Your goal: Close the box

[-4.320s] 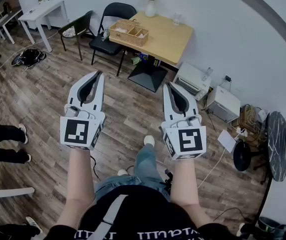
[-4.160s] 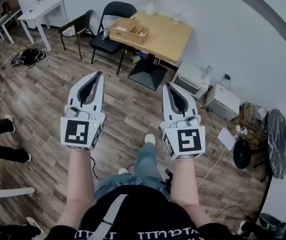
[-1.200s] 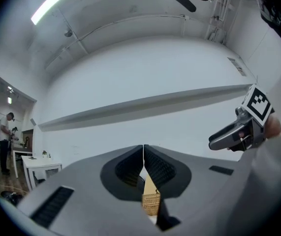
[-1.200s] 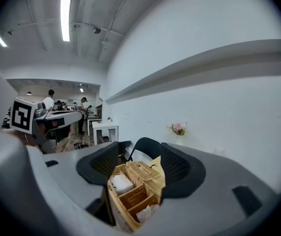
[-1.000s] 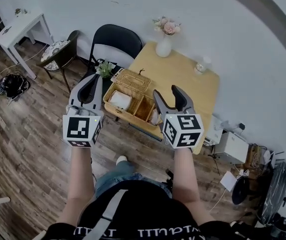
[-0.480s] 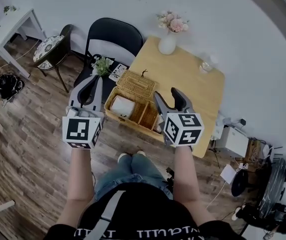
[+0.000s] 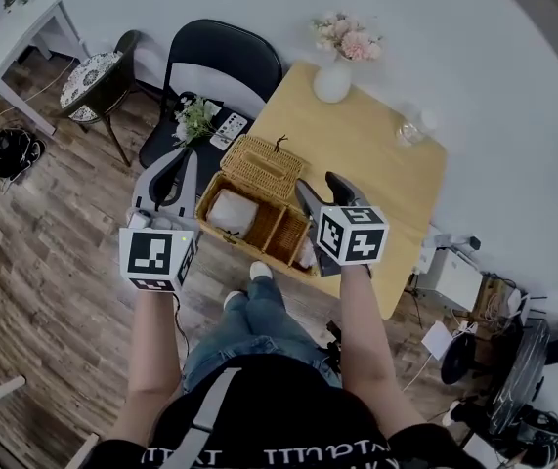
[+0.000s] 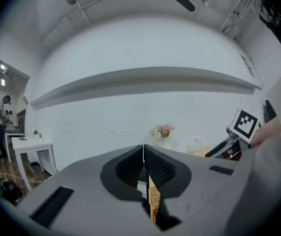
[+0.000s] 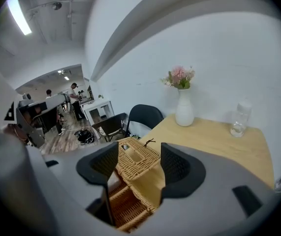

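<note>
The wicker box (image 7: 259, 169) sits open at the near left corner of the surface (image 7: 381, 164). The left tongs (image 7: 193, 154) are pressed together beside it. The right tongs (image 7: 320, 184) are spread wide over it, pinching nothing.

Office workroom: white desk (image 7: 13, 25), folding chair (image 7: 222, 59), printer (image 7: 457, 277) on wood floor (image 7: 54, 262) (people (image 9: 74, 98) farther back).

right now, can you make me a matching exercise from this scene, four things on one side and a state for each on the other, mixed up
Things:
1 wicker box
2 white vase
3 left gripper
4 right gripper

States:
a jaws apart
b holds pink flowers
c lid open
d jaws together

Pairs: 1-c, 2-b, 3-d, 4-a
</note>
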A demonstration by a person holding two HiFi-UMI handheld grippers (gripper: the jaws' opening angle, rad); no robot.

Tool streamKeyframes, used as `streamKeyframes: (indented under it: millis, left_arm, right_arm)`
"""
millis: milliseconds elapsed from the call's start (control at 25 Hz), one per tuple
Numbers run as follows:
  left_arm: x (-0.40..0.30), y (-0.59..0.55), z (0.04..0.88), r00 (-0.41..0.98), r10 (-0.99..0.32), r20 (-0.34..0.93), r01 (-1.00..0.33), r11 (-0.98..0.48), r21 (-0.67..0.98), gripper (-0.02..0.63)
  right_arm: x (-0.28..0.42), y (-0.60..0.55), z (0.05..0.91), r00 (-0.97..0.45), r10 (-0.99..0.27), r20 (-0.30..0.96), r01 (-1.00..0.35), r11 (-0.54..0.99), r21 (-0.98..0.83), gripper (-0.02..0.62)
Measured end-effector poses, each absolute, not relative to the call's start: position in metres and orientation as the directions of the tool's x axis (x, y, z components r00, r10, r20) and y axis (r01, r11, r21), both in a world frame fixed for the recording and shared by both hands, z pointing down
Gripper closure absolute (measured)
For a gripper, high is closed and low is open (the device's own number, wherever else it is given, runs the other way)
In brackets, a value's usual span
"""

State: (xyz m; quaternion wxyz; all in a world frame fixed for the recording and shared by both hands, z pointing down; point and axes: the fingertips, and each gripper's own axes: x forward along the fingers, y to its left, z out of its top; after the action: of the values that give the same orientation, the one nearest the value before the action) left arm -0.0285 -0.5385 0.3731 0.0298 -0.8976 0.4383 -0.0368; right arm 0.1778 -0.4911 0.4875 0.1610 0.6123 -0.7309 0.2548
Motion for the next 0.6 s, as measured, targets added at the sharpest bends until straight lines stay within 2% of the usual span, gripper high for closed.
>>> streamKeyframes:
  millis: [200, 600]
  left_arm:
    - [-0.017, -0.554, 0.381, 0.594, -0.801, 0.067, -0.797, -0.598, -0.086, 0.592]
    - [-0.008, -0.569, 0.397, 0.547, -0.827, 0.128, -0.821, -0.56, -0.111, 0.592]
  right_arm:
    - [0.19, -0.518, 0.525, -0.261, -0.738, 0.623, -0.964, 0.161, -0.214, 0.318]
    - [0.199, -0.547, 0.599, -0.417, -0.582, 0.698, -0.897, 0.141, -0.418, 0.318]
